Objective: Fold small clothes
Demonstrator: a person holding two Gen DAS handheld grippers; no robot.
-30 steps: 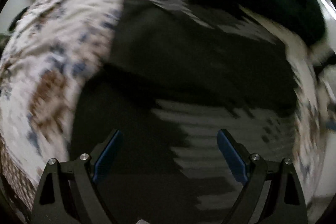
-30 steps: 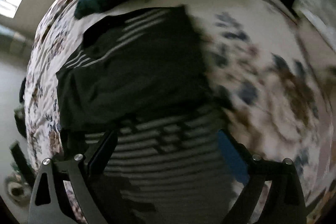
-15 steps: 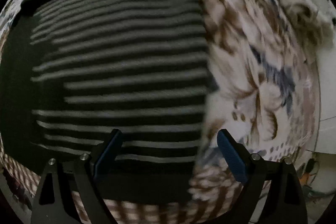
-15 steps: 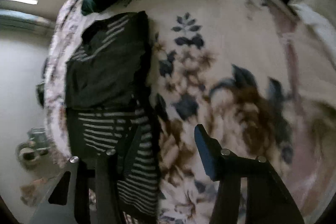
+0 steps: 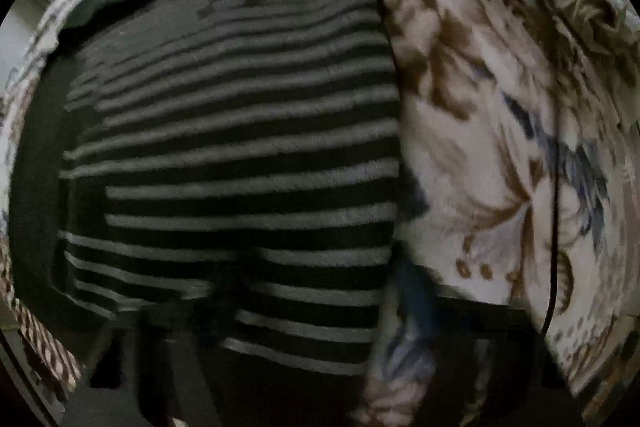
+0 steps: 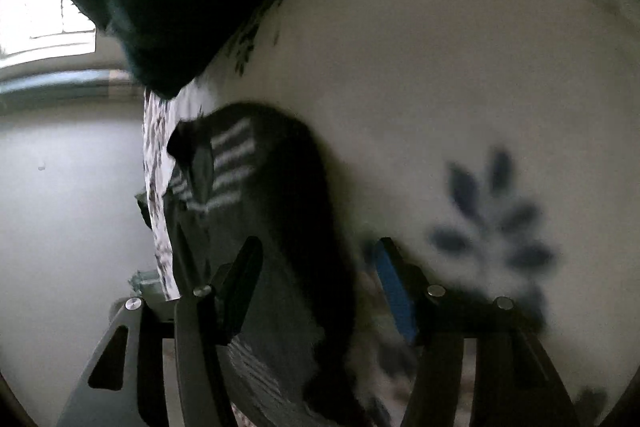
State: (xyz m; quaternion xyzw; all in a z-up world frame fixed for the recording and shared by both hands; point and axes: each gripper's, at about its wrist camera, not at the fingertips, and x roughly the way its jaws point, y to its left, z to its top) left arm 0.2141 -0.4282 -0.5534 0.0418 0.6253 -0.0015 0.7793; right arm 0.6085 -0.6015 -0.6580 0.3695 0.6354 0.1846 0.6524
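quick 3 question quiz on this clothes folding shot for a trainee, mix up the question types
1. True or false: the striped top lies on a plain white sheet.
2. Pick one. The right gripper is: A) shut with nothing in it, B) open, with the edge of the striped top between its fingers, C) shut on a pillow.
3. In a word: what colour is the pad that shows on the right gripper?

Key
1. False: it lies on a floral blanket.
2. B
3. Blue
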